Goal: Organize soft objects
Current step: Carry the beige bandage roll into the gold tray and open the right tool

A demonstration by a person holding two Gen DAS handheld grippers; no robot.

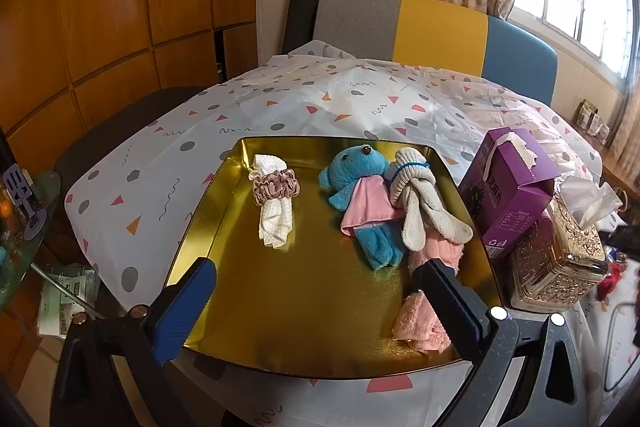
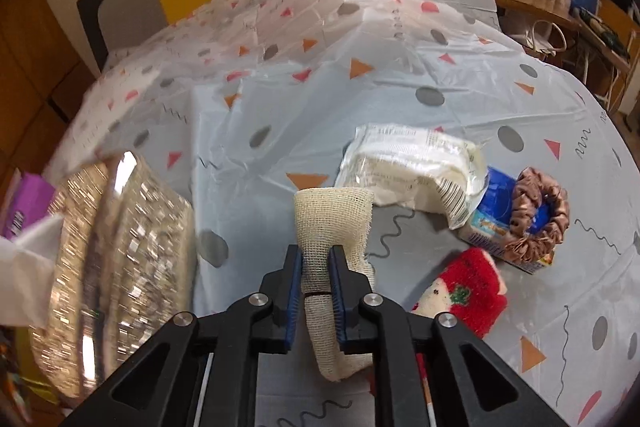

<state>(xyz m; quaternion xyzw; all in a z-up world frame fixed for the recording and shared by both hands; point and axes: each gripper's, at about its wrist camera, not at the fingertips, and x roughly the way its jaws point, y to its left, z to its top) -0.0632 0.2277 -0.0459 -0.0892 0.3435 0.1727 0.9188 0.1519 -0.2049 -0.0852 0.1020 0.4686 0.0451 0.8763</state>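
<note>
My left gripper [image 1: 316, 283] stood spread wide over the near half of the gold tray [image 1: 280, 307], with nothing between its fingers; the right-hand finger crossed over the pink towel [image 1: 420, 323] lying by the tray's right rim. Further in, the blue plush bear [image 1: 360, 199] lay beside a bundle of grey-white socks [image 1: 420, 211], the two touching, and a white cloth banded by a scrunchie [image 1: 274, 203] lay well apart on the left. The middle and near-left of the tray were bare gold, so I had room there. Just outside the right rim stood a purple carton [image 1: 508, 187] and an ornate tissue box [image 1: 560, 263], crowding that side.

My right gripper [image 2: 316, 263] was clamped on a strip of cream gauze [image 2: 332, 215], which arched up ahead of the tips and hung down behind them. Beyond it on the patterned tablecloth [image 2: 320, 107] lay a wrapped white packet [image 2: 408, 163]; to the right, a brown scrunchie [image 2: 536, 215] sat on a small blue box [image 2: 492, 203], and a red and white sock [image 2: 468, 295] lay near it. The tissue box loomed blurred on the left. The cloth beyond was open.
</note>
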